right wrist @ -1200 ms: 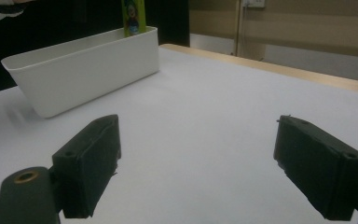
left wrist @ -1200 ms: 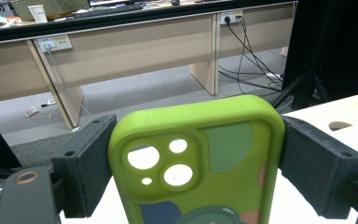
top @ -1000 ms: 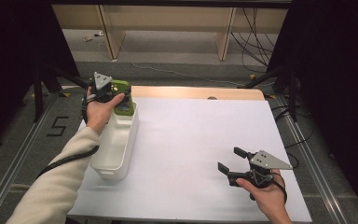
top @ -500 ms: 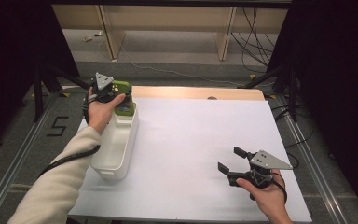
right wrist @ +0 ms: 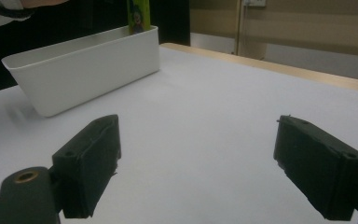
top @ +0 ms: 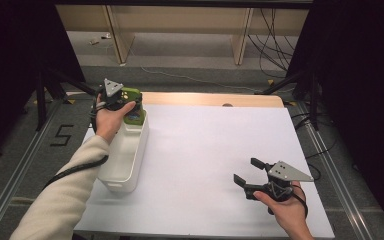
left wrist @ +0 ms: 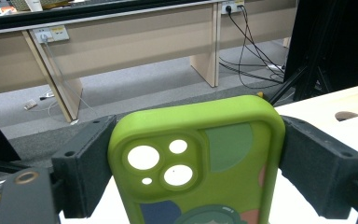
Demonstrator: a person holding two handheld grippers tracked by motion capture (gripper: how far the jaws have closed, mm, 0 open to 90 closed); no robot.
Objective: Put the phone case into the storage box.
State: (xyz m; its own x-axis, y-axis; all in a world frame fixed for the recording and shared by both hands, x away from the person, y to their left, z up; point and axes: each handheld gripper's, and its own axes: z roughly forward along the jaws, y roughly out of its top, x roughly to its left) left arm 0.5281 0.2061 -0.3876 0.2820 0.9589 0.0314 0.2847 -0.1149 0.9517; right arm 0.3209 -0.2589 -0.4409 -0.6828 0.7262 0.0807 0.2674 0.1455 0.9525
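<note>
A lime-green phone case (left wrist: 200, 163) with camera cutouts and a cartoon print stands between the two black pads of my left gripper (left wrist: 193, 175), which is shut on its sides. From above, my left gripper (top: 125, 102) holds the green case (top: 134, 114) upright over the far end of a long white bin (top: 122, 157). At the near right of the white table my right gripper (top: 247, 175) rests open, with nothing between its jaws. The right gripper view looks across the table past its open pads (right wrist: 93, 161) to the white bin (right wrist: 84, 70) and the green case (right wrist: 139, 16) at its far end.
A white sheet (top: 215, 150) covers the table, with a wooden strip (top: 215, 99) along the far edge. Past it are a floor, wooden desk legs and cables. Black tripod legs (top: 55, 80) stand at the far left and right corners.
</note>
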